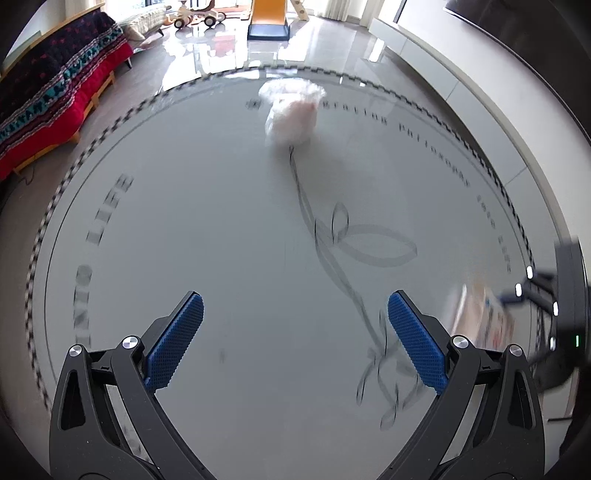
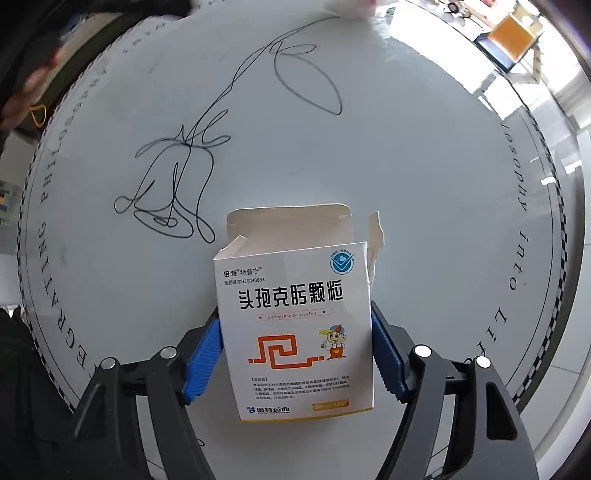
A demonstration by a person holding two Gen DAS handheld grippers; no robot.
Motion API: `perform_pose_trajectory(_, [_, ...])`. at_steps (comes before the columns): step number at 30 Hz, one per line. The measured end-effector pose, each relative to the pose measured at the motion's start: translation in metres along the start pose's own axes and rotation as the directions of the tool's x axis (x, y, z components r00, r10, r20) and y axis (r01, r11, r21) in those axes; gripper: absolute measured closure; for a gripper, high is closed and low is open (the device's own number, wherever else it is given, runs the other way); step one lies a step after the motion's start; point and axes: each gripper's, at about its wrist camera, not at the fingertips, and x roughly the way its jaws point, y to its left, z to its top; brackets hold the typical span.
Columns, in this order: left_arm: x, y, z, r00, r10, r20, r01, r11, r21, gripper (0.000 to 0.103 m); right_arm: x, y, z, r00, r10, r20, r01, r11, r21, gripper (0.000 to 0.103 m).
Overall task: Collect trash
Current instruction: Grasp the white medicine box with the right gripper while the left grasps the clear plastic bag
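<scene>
My right gripper is shut on an empty white medicine box with orange print and an open top flap, held over the round white table. The box shows blurred in the left wrist view, beside the right gripper's black body. My left gripper is open and empty above the table. A crumpled clear plastic bag with something pinkish-white inside sits at the table's far side; its edge shows at the top of the right wrist view.
The table has a black line drawing and lettering round its rim. Beyond it are a sofa with a red and dark blanket, a yellow slide, a toy car and a long white cabinet on the glossy floor.
</scene>
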Motion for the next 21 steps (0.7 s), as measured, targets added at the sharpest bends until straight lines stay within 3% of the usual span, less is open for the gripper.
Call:
perform_pose_trajectory(10, [0.063, -0.009, 0.112, 1.0, 0.007, 0.003, -0.007, 0.999, -0.039, 0.006, 0.004, 0.002, -0.003, 0.998, -0.008, 0.056, 0.008, 1.0, 0.007, 0.03])
perform_pose_trajectory(16, [0.101, 0.001, 0.145, 0.995, 0.09, -0.041, -0.092, 0.994, -0.051, 0.006, -0.001, 0.003, -0.007, 0.998, -0.006, 0.065, 0.006, 1.0, -0.004, 0.03])
perform_pose_trajectory(21, [0.116, 0.009, 0.157, 0.992, 0.109, -0.057, -0.112, 0.993, -0.049, 0.006, -0.004, 0.004, -0.01, 0.997, -0.006, 0.077, 0.006, 1.0, 0.0, 0.03])
